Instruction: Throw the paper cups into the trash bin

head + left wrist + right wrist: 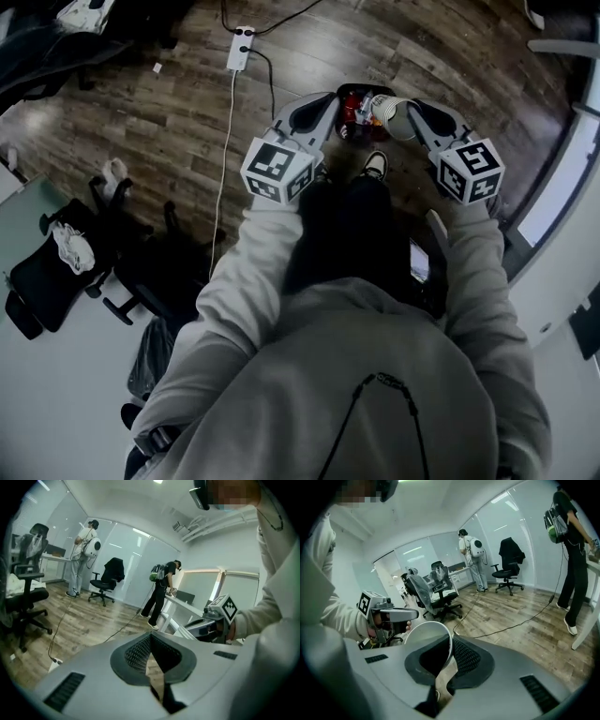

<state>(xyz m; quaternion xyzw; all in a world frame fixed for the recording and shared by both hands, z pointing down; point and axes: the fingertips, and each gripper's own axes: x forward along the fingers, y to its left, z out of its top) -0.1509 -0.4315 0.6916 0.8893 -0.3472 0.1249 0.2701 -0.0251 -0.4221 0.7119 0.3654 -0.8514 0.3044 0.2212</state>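
Though held above trash bin (349, 88), not yet dropped: paper cup (398, 119) clamped in right tool (450, 641); left tool (149, 639) closed together, empty.

The left tongs (150, 639) are pressed together above the wooden floor (89, 625), the right tongs (192, 627) alongside.

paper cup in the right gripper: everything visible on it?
White paper cup, thin rolled rim, no dents seen. The right gripper jaws pinch its wall at the rim, one pad inside, one outside. It hangs tilted on its side above the floor, by the red bin in the head view. Nothing else touches it.
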